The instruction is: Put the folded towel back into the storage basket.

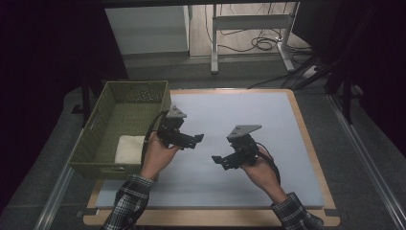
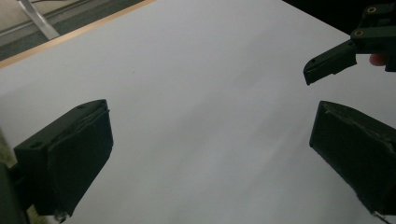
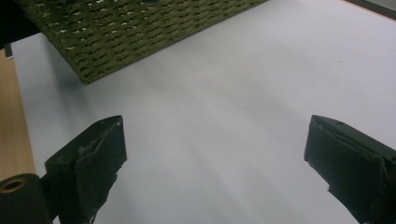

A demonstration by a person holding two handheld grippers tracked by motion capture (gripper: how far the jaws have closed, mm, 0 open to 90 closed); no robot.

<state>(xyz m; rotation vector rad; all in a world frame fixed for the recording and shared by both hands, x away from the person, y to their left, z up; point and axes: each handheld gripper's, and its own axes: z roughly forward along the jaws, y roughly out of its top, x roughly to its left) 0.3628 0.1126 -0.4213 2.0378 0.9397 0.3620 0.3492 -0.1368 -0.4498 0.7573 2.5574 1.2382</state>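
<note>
A green woven basket (image 1: pixel 111 125) stands at the left edge of the pale mat (image 1: pixel 249 120), and a folded white cloth (image 1: pixel 129 149) lies in its near end. My left gripper (image 1: pixel 197 139) hovers over the mat just right of the basket, open and empty, its jaws wide apart (image 2: pixel 205 154). My right gripper (image 1: pixel 218 161) hovers near the mat's middle, pointing left toward the other one, also open with nothing between its jaws (image 3: pixel 215 172). The basket's woven wall (image 3: pixel 135 32) shows ahead of the right gripper. A jaw of the right gripper (image 2: pixel 329 63) appears in the left gripper view.
The mat lies on a wooden board (image 1: pixel 316 158) whose rim shows along the right and front. Beyond the table are a metal desk frame (image 1: pixel 251 28) and cables (image 1: pixel 263 44) on the floor. Bare mat spreads around both grippers.
</note>
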